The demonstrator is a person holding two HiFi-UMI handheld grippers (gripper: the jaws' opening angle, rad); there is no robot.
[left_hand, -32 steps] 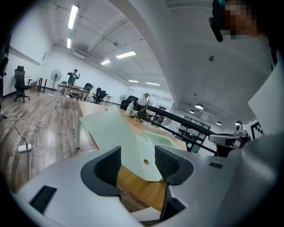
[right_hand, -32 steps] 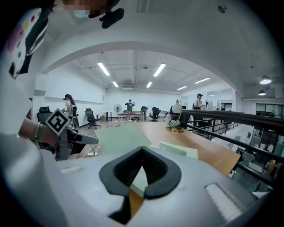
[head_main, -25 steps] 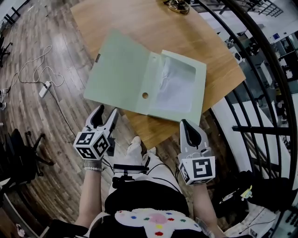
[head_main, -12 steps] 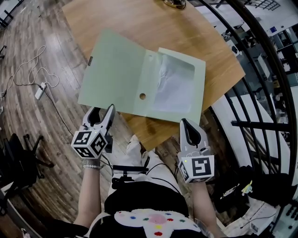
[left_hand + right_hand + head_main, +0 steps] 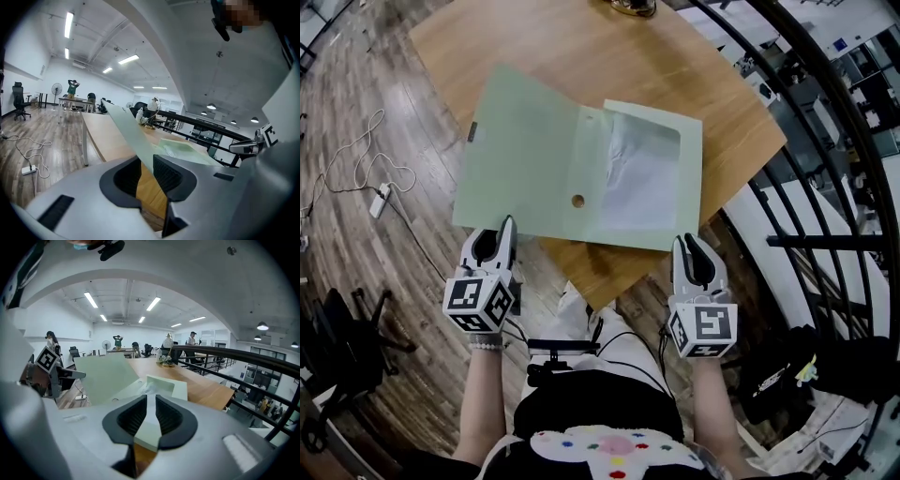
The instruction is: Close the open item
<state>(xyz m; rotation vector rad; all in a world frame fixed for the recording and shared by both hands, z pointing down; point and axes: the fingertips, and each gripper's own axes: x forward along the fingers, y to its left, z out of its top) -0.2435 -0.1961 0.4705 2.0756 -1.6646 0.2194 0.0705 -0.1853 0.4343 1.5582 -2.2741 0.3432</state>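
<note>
A pale green folder (image 5: 534, 159) lies open on the wooden table (image 5: 544, 47), its right half holding white sheets (image 5: 642, 173) under a clear pocket. The left cover overhangs the table's near-left edge. My left gripper (image 5: 502, 230) is at that cover's near edge. In the left gripper view the cover (image 5: 126, 133) runs between the closing jaws of the left gripper (image 5: 146, 176), with a gap still showing. My right gripper (image 5: 692, 246) is at the folder's near-right corner. That corner (image 5: 149, 437) sits between the right gripper's (image 5: 151, 416) opening jaws, not pressed.
A dark metal railing (image 5: 825, 187) curves along the right of the table. A white cable and power strip (image 5: 380, 199) lie on the wood floor at left, near a black office chair (image 5: 337, 347). A small object (image 5: 628, 7) sits at the table's far edge.
Both grippers have moved forward to the folder's near edge. The left jaws have narrowed from wide open around the cover. The right jaws have parted slightly from shut.
</note>
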